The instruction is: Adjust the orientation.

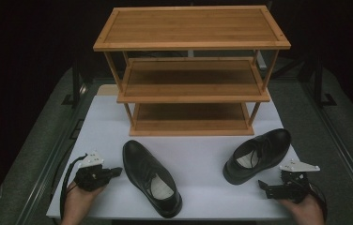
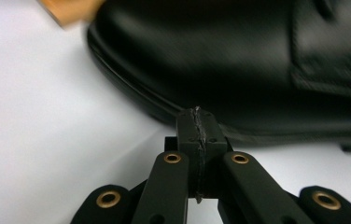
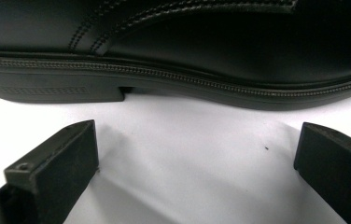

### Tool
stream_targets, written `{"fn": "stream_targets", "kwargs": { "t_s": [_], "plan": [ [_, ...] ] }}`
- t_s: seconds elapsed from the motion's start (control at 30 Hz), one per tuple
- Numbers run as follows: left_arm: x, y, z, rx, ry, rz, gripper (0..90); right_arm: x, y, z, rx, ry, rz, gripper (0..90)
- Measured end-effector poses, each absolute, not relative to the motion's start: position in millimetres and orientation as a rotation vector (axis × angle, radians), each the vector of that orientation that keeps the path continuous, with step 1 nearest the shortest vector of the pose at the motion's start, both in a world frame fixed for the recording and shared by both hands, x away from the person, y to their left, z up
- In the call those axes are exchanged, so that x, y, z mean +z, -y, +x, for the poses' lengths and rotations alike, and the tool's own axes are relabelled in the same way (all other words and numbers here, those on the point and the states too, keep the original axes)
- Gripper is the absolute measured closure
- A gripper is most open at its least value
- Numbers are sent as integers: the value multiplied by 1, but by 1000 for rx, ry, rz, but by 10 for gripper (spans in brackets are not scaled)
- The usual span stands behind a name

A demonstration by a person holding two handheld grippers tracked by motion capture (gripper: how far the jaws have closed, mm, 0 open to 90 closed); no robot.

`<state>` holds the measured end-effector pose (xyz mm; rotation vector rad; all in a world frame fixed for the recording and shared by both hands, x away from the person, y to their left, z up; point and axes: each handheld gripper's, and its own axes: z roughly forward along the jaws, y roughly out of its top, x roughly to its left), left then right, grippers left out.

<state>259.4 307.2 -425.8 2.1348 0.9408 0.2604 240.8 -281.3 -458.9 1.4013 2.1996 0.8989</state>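
Two black shoes lie on the white desk (image 1: 198, 159) near the wooden rack (image 1: 191, 70). The left shoe (image 1: 151, 177) has the left gripper (image 1: 117, 171), jaws together, just beside it. The right gripper (image 1: 262, 185), jaws apart, faces the right shoe (image 1: 258, 154). Approach step, I judge; next, close on a shoe's side.

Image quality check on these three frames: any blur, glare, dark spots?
High view: dark surround, white table evenly lit, lower shelves of the wooden rack shadowed. Left gripper view: left shoe soft and smeared, shut left tongs sharp. Right gripper view: right shoe stitching crisp, open right tongs slightly soft; no glare.
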Motion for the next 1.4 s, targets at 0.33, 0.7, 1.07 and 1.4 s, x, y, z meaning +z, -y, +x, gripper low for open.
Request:
{"fn": "stream_targets", "kwargs": {
  "t_s": [0.33,0.7,1.07,1.4],
  "plan": [
    [-437,-295,261,229,-915,2201,900,-459,281,241,899,-2200,1402,0],
    [-436,-286,274,262,-890,2236,900,-459,281,241,897,-2200,1403,0],
    [-435,-269,294,256,-859,2241,900,-459,281,241,896,-2201,1404,0],
    [-435,-255,311,253,-838,2252,900,-459,281,241,896,-2201,1403,0]
  ]
}}
